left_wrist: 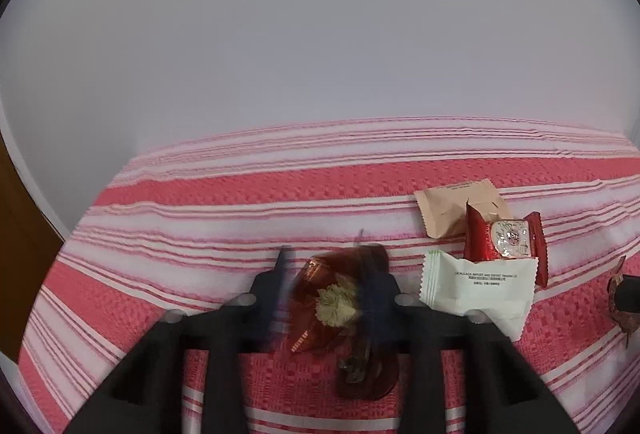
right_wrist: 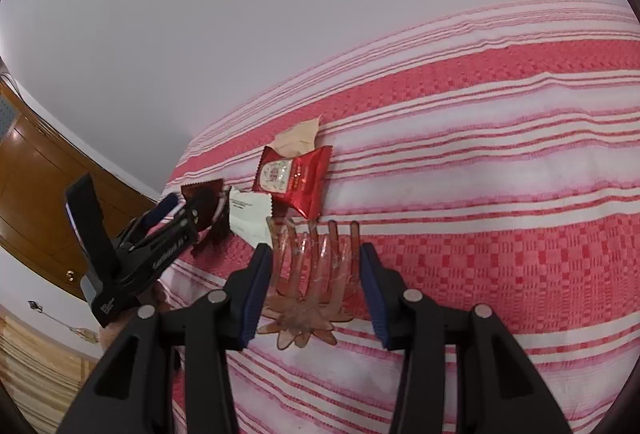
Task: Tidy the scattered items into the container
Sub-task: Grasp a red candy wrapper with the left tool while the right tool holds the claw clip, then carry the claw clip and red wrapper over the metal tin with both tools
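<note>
My left gripper (left_wrist: 328, 270) is shut on a dark brown see-through snack wrapper (left_wrist: 320, 298) with a pale piece inside; its fingers are blurred. The right wrist view shows that gripper (right_wrist: 191, 212) from the side, the brown wrapper (right_wrist: 205, 196) sticking out past its tips. My right gripper (right_wrist: 316, 274) has its blue-padded fingers (right_wrist: 256, 282) closed on a pink see-through hair claw clip (right_wrist: 310, 274), teeth pointing away. A beige packet (left_wrist: 448, 212), a red packet (left_wrist: 504, 244) and a white packet (left_wrist: 476, 286) lie together on the cloth just right of the left gripper.
A red and white striped cloth (right_wrist: 480, 162) covers the table, whose far edge meets a plain white wall. A brown wooden door (right_wrist: 36, 170) and pale floor (right_wrist: 32, 362) lie off the table's left side. The beige packet (right_wrist: 300, 136), red packet (right_wrist: 296, 178) and white packet (right_wrist: 250, 220) sit between both grippers.
</note>
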`<state>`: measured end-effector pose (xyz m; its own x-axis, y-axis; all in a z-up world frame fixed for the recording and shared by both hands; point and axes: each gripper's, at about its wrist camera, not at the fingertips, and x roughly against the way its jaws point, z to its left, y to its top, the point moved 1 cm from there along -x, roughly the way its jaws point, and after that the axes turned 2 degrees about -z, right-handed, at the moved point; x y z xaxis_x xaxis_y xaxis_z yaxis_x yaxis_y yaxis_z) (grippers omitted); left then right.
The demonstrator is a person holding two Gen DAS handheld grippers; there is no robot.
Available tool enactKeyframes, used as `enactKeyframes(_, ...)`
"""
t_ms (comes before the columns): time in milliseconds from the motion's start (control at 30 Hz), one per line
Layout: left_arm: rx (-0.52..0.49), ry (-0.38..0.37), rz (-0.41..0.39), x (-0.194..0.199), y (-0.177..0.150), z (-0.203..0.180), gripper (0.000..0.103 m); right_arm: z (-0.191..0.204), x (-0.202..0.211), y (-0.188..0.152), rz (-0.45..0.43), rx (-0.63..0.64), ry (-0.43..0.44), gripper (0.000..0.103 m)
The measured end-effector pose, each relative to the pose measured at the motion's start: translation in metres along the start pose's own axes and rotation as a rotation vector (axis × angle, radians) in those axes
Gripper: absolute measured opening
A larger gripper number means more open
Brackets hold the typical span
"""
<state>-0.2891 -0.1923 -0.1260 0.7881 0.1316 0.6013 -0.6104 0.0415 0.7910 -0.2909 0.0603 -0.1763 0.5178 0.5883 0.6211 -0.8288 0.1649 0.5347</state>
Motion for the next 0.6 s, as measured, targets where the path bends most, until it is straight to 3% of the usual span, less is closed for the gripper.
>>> enactKeyframes(133, 0.033, -0.010, -0.043, 0.003, 0.000, 0.011, 0.031, -0.002, 0.000, 0.000, -0.004, -0.005, 0.001, 0.045)
enactKeyframes(333, 0.171, -0.193, -0.217, 0.039, -0.003, 0.026, 0.029, -0.003, 0.018, 0.004, -0.058, -0.037, 0.088, 0.045)
enactKeyframes(500, 0.129, -0.169, -0.299, 0.063, -0.009, 0.011, 0.029, -0.001, 0.032, 0.009, -0.124, -0.044, 0.142, 0.045)
enactKeyframes(600, 0.118, -0.219, -0.326, 0.074, -0.013, -0.002, 0.030, -0.004, 0.034, 0.010, -0.149, -0.056, 0.134, 0.045)
